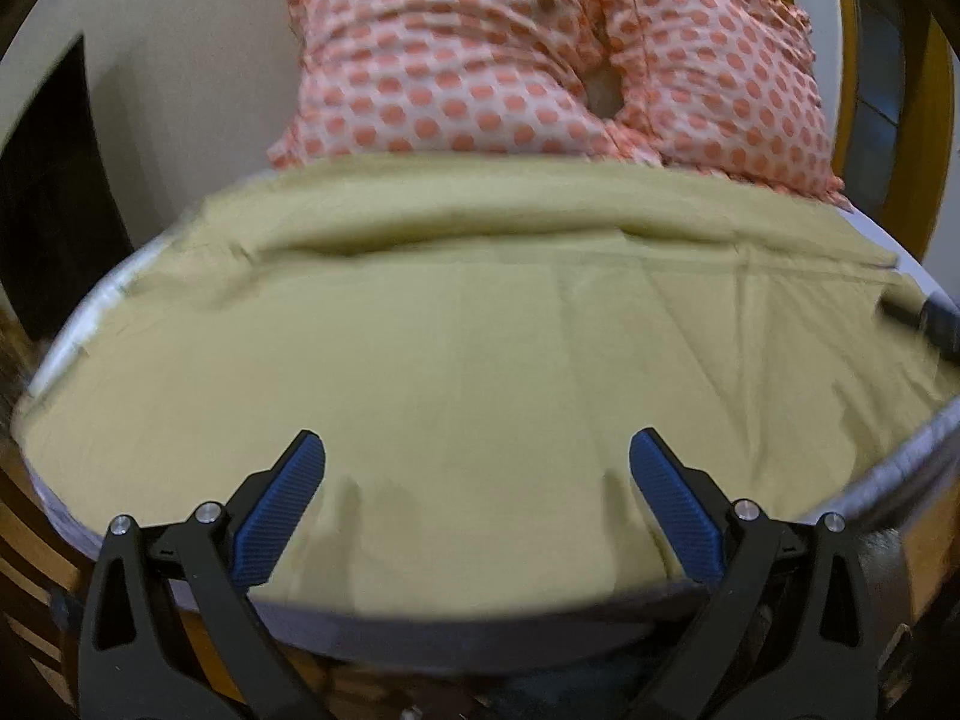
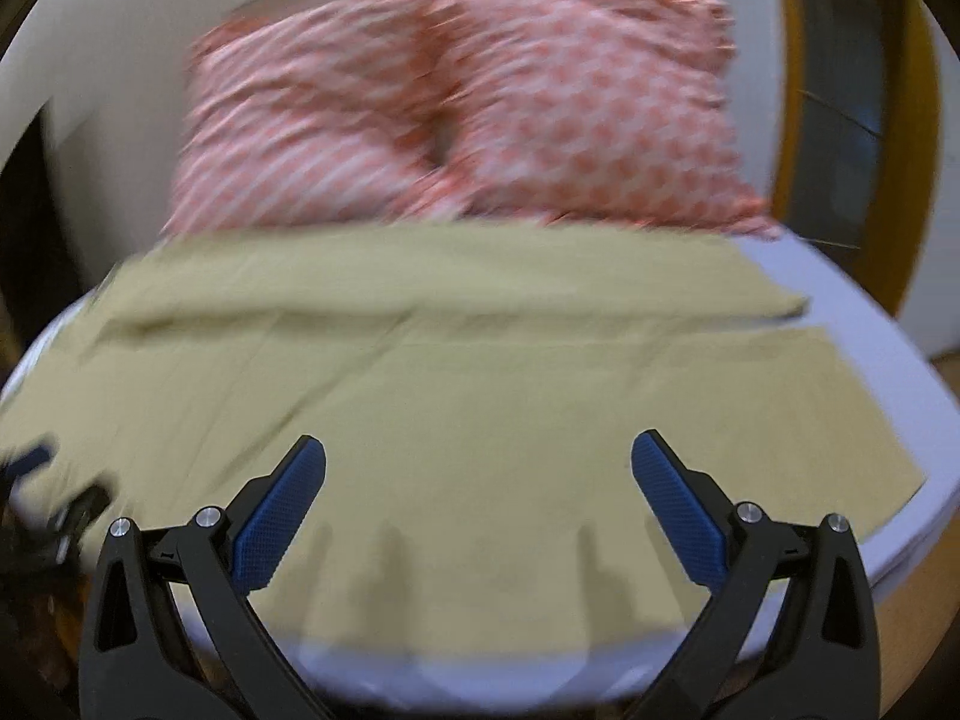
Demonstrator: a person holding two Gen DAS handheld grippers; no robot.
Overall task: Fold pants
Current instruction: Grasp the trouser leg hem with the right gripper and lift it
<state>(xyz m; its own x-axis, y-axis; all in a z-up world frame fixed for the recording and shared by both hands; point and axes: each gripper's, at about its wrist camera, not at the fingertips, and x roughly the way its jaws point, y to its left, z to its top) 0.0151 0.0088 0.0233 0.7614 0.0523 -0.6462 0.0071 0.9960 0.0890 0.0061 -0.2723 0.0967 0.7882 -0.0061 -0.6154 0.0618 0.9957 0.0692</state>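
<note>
Olive-tan pants (image 1: 480,324) lie spread across a white-sheeted bed, with a fold ridge running along their far side. They also show in the right wrist view (image 2: 480,372), where the right edge ends short of the sheet. My left gripper (image 1: 477,450) is open and empty, hovering over the near edge of the pants. My right gripper (image 2: 478,450) is open and empty over the near part of the pants. The left gripper's blue fingertip (image 2: 30,459) shows blurred at the left edge of the right wrist view. The right gripper's finger (image 1: 924,318) shows at the right edge of the left wrist view.
Two pillows with orange dots (image 1: 540,60) lean at the head of the bed, also in the right wrist view (image 2: 468,120). White sheet (image 2: 888,372) is bare right of the pants. A yellow wooden frame (image 1: 918,120) stands at the far right. A wooden bed edge (image 1: 36,540) runs near left.
</note>
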